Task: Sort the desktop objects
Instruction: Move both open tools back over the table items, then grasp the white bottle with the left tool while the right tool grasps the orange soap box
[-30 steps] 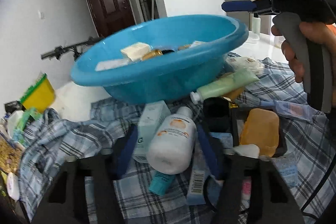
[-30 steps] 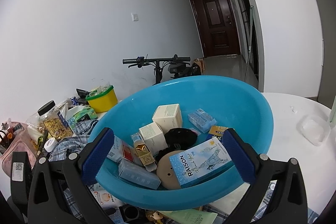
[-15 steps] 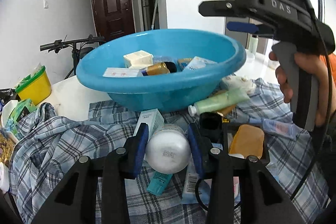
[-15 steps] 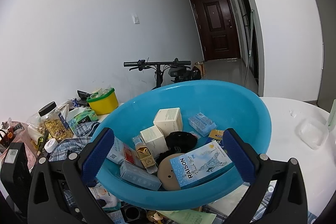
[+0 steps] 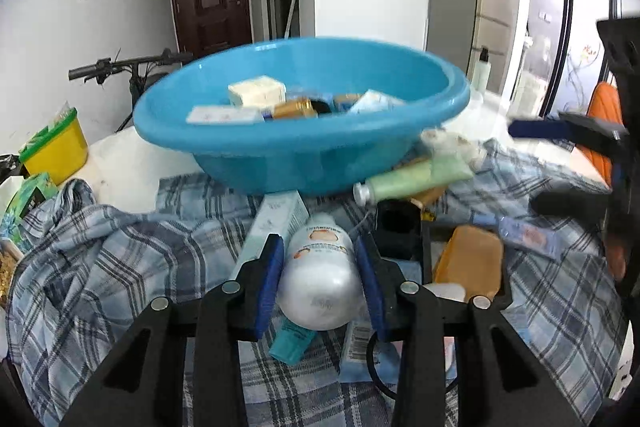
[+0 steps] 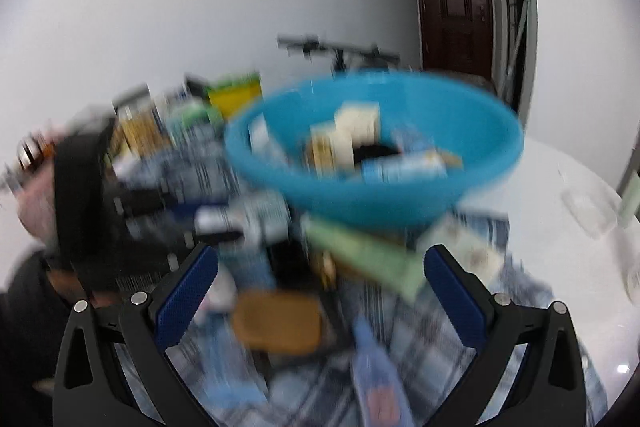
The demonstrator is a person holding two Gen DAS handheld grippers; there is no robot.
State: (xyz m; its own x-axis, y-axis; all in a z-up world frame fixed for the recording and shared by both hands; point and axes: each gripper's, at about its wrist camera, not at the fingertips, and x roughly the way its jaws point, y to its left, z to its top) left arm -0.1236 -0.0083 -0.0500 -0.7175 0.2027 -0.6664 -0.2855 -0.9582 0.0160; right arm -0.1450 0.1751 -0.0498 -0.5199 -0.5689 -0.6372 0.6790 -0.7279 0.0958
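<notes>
Two changes since a second ago. Left gripper [image 5: 320, 279], lower centre of left view: blue pads, earlier wide apart, now closed onto white bottle [image 5: 320, 277] lying on plaid cloth [image 5: 120, 267], bottle base toward camera. Means pick secured; next likely lift into blue basin [image 5: 300, 151], upper centre. Right gripper [image 6: 320, 291]: jaws wide, empty, swung down from basin toward clutter; view blurred.
</notes>
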